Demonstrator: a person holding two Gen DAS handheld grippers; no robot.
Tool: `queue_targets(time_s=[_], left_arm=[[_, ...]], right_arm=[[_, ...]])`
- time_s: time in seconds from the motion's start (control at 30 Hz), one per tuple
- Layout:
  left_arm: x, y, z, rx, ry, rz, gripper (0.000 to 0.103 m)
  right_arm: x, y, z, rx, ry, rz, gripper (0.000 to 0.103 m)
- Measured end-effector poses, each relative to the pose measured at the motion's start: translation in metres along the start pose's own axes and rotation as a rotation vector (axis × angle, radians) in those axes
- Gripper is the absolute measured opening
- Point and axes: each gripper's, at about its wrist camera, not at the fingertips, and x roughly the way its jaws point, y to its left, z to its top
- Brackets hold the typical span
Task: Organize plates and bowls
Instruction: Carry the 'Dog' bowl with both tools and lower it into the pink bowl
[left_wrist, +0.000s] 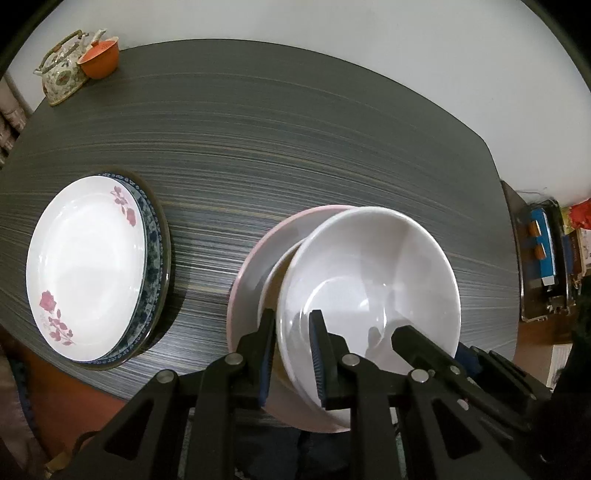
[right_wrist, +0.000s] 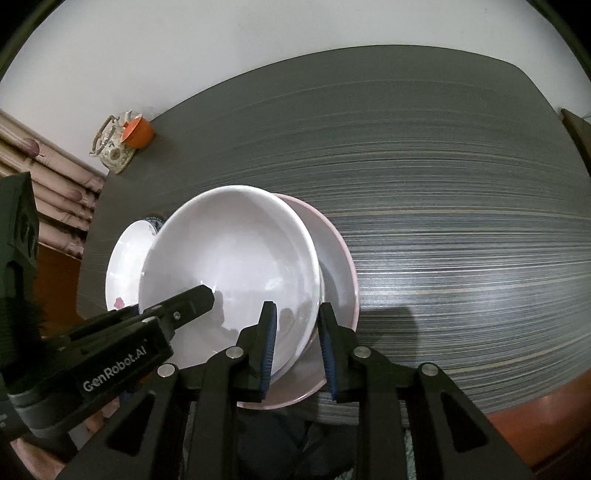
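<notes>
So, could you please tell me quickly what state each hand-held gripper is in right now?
Left hand-held gripper: closed on the near rim of the white bowl.
Right hand-held gripper: straddling the same bowl's rim; whether it is gripping cannot be told.

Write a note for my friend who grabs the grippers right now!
Left gripper: shut on the near rim of the white bowl.
Right gripper: straddles the same bowl's rim on the other side; I cannot tell whether its pads press.
Things: the white bowl sits tilted over the pink bowl at the near edge of the table. To its left, the flowered plate lies on the blue-patterned plate.
Done: plates stacked.
Left: probably settle the white bowl level into the pink one, then let go with both grippers.
</notes>
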Motion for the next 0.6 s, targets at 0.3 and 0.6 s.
queue_targets(time_s=[0.3,0.6], left_arm=[[0.0,0.004,-0.001,-0.005,-0.004,-0.01,0.018],[0.0,0.005,0.0,-0.006,-0.006,-0.015,0.018]], right_arm=[[0.0,0.005,-0.003,-0.027,-0.009,-0.018,0.027],[0.0,0.008,-0.005,-0.046,-0.019,-0.034,0.03]])
